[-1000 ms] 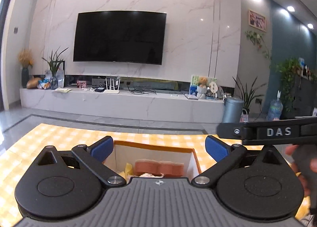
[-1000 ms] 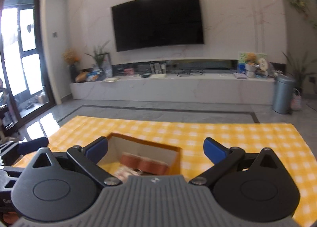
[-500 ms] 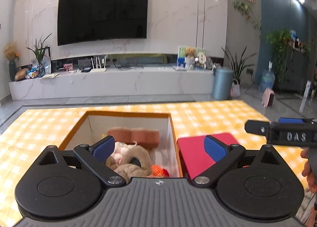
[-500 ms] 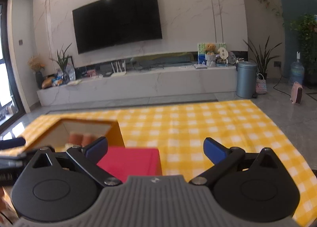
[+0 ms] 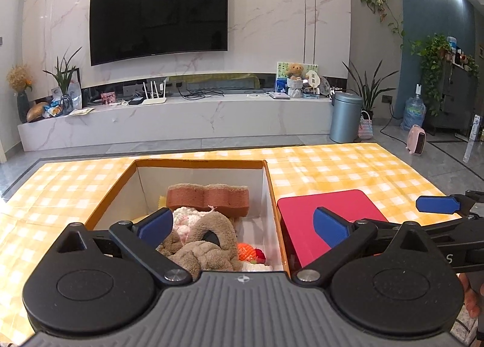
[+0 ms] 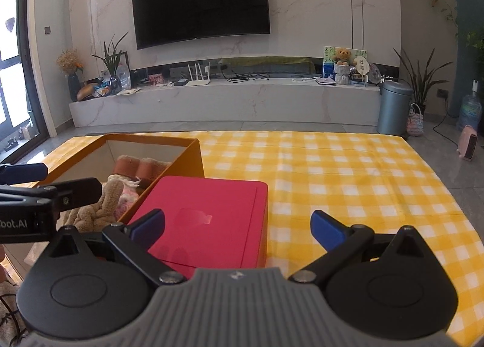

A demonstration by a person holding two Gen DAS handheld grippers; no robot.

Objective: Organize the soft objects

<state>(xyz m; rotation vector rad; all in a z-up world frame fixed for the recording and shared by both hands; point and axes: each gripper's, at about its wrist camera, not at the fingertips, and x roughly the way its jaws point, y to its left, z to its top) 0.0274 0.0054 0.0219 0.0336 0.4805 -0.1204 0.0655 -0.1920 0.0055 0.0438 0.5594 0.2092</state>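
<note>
Both the left gripper (image 5: 243, 224) and right gripper (image 6: 237, 226) are spread wide and hold nothing; the soft toys (image 5: 202, 241) already lie in the box (image 5: 273, 204), so the red lid (image 6: 208, 216) just ahead of the right gripper is probably for closing it

Soft toys are lying piled inside the open orange box (image 5: 273, 195): a beige knotted plush (image 5: 205, 244), pink fluff (image 5: 189, 219), brown sponge (image 5: 208, 197) standing against the box's far wall.
</note>
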